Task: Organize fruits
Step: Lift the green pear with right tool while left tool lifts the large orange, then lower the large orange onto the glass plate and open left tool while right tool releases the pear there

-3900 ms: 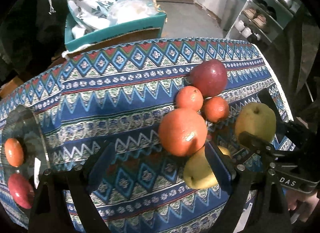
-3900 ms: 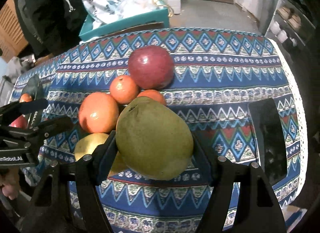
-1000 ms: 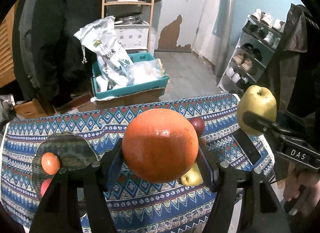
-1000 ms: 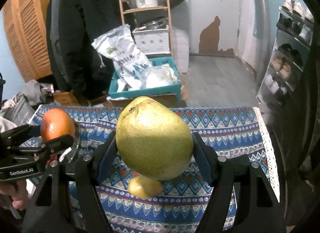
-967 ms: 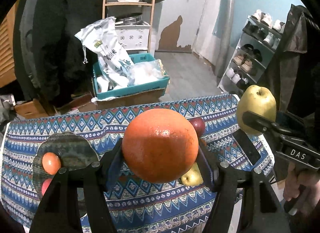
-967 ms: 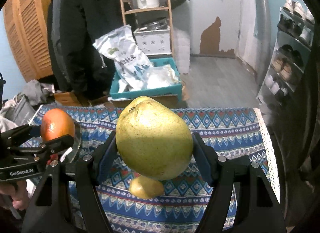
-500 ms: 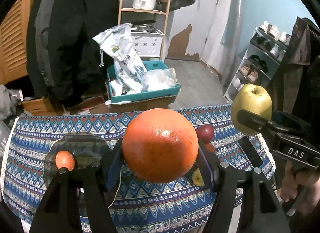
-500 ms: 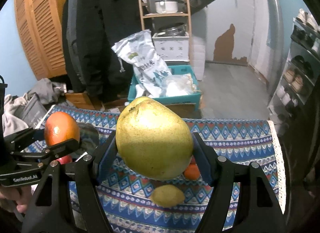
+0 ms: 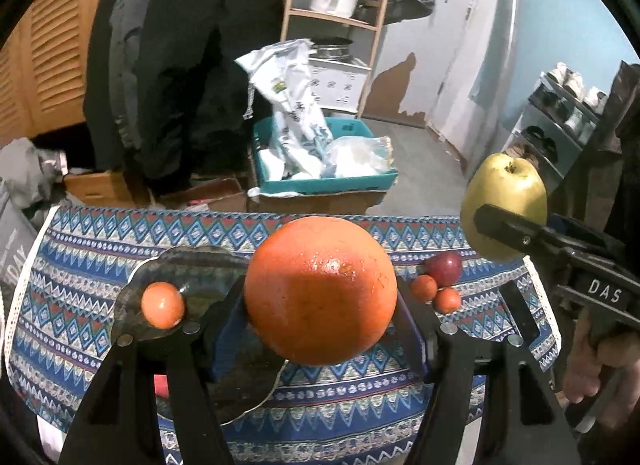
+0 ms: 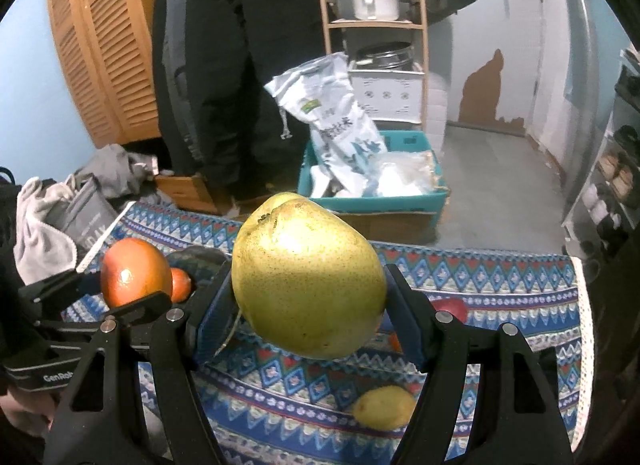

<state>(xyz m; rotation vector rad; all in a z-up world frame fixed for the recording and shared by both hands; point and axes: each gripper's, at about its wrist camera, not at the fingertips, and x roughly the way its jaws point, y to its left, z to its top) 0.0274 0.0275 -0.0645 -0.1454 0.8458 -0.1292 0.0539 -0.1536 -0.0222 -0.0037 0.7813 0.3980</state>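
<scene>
Aloft above the patterned tablecloth (image 9: 80, 265), the left gripper (image 9: 320, 297) clamps a large orange (image 9: 320, 291) between its fingers, while the right gripper (image 10: 308, 285) pinches a green pear (image 10: 308, 277). Its body reads "DAS" in the left view (the left one shows "GenRo…", cut off). On the cloth sit a dark plate (image 9: 200, 265) holding a small orange (image 9: 162, 304) at left, and a red apple (image 9: 444, 268) far right.

A tangerine (image 9: 162, 304) lies on the plate (image 9: 192, 265) at the table's (image 9: 80, 249) left — three fruits (image 9: 438, 283) cluster right.
</scene>
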